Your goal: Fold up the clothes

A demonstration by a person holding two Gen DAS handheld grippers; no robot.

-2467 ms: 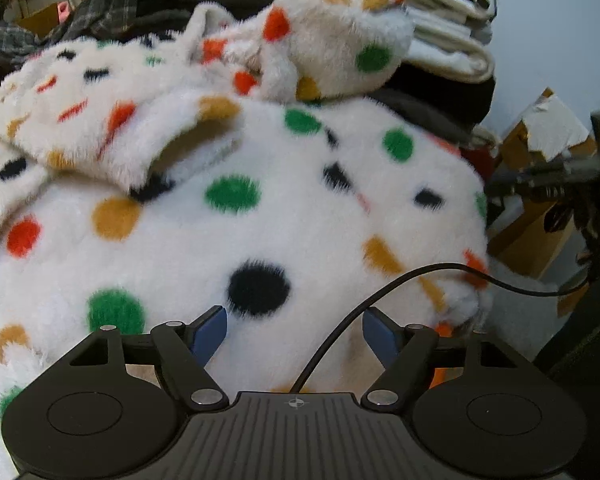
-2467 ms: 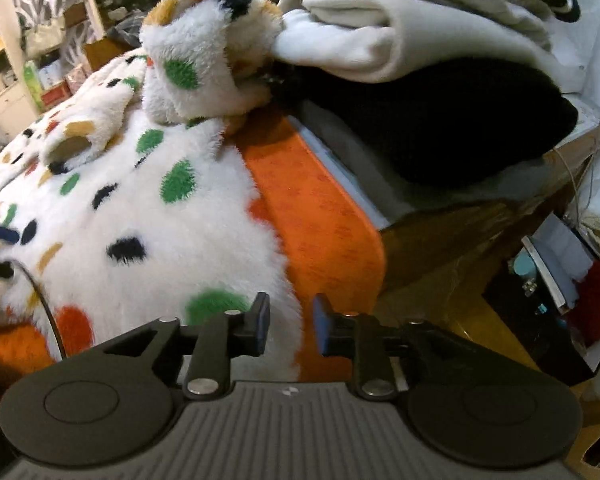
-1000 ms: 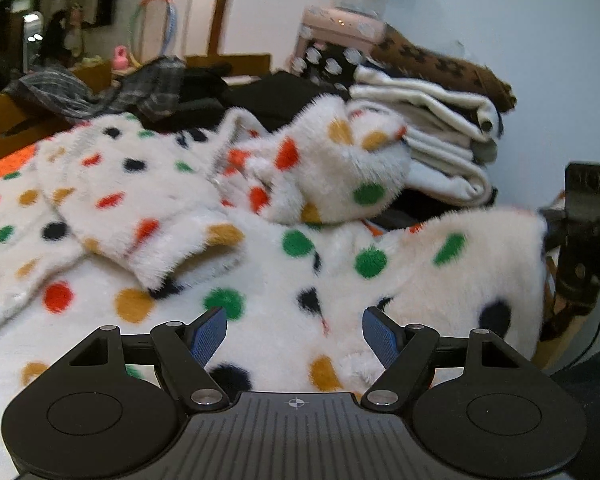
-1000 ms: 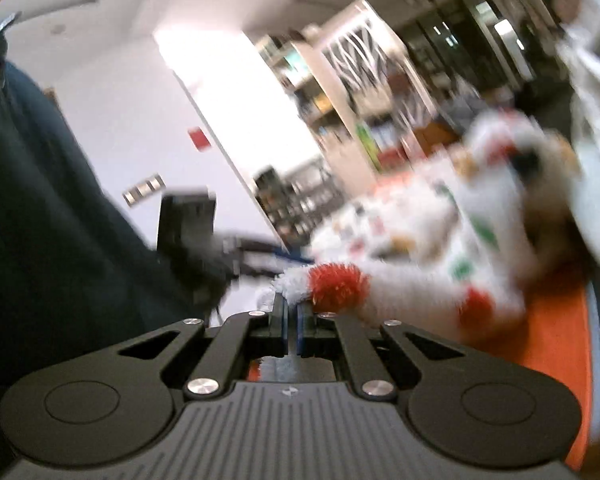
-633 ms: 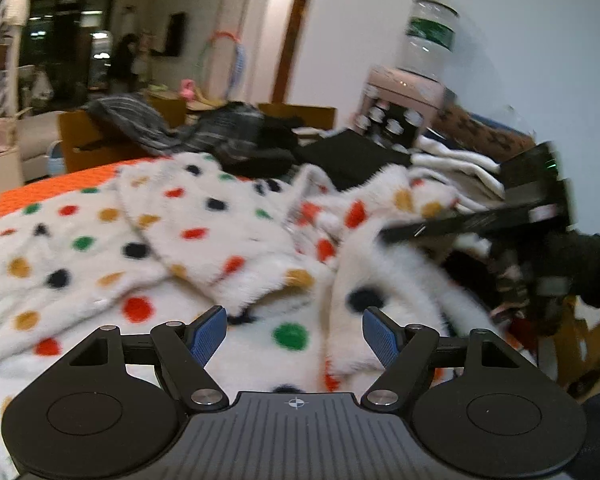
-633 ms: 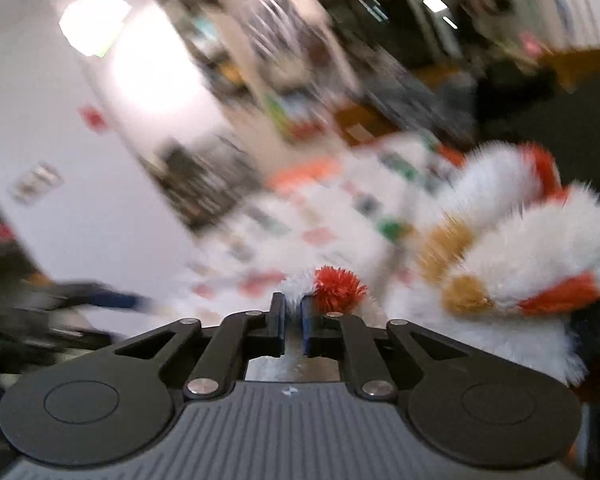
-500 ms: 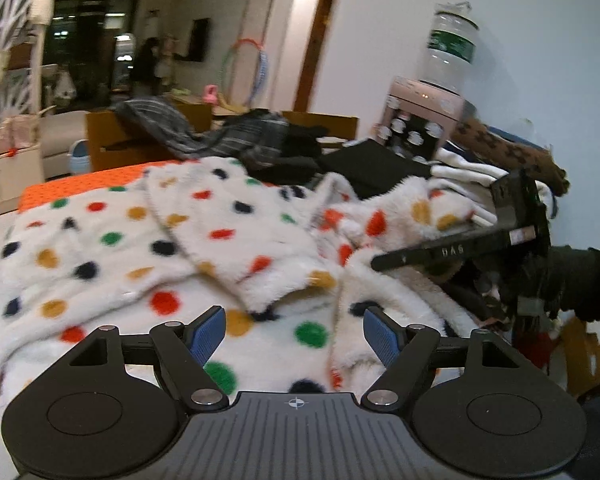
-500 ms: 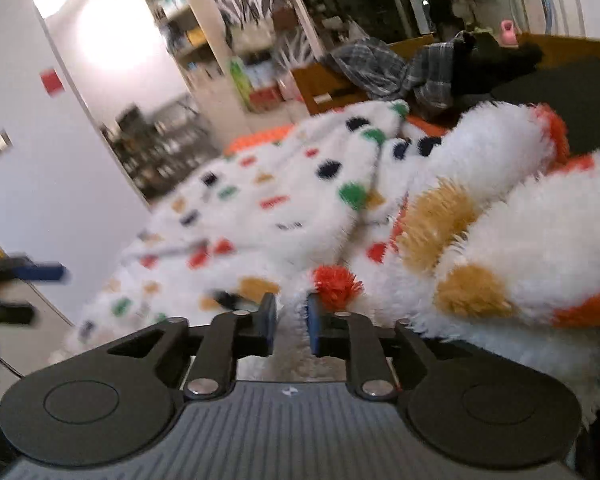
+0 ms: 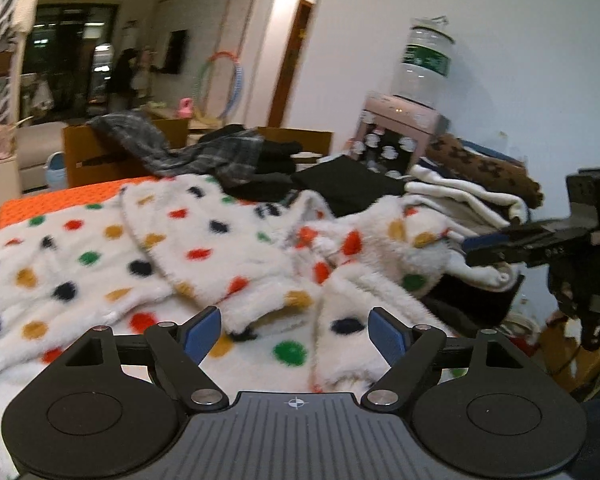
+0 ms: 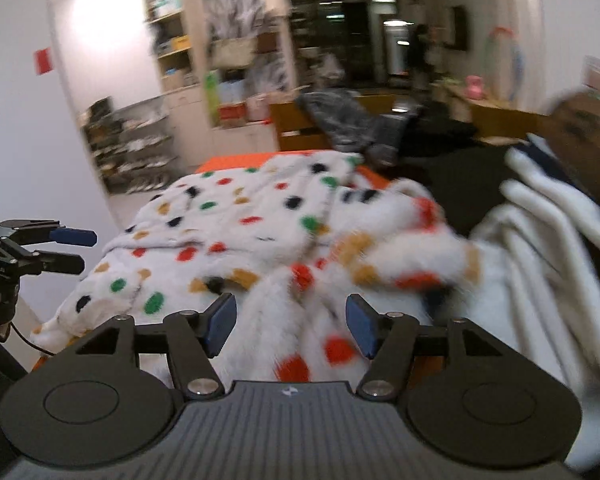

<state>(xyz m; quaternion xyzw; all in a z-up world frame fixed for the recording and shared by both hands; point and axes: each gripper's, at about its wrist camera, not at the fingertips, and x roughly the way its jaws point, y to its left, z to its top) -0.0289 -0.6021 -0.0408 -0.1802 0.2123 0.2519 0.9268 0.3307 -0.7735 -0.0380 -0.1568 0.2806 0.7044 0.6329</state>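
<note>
The spotted fleece garment lies spread on the orange surface, its long axis running far-left from my jaws. My right gripper hangs above its bunched near-right end, jaws opening, empty; my left gripper likewise widening, holds nothing.

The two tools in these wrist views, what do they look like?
Both match: the left tool and right tool have black linkage arms, blue pads, round black discs and a ribbed grey body bearing a small crosshair mark. From the side, the right tool shows a green light.
</note>
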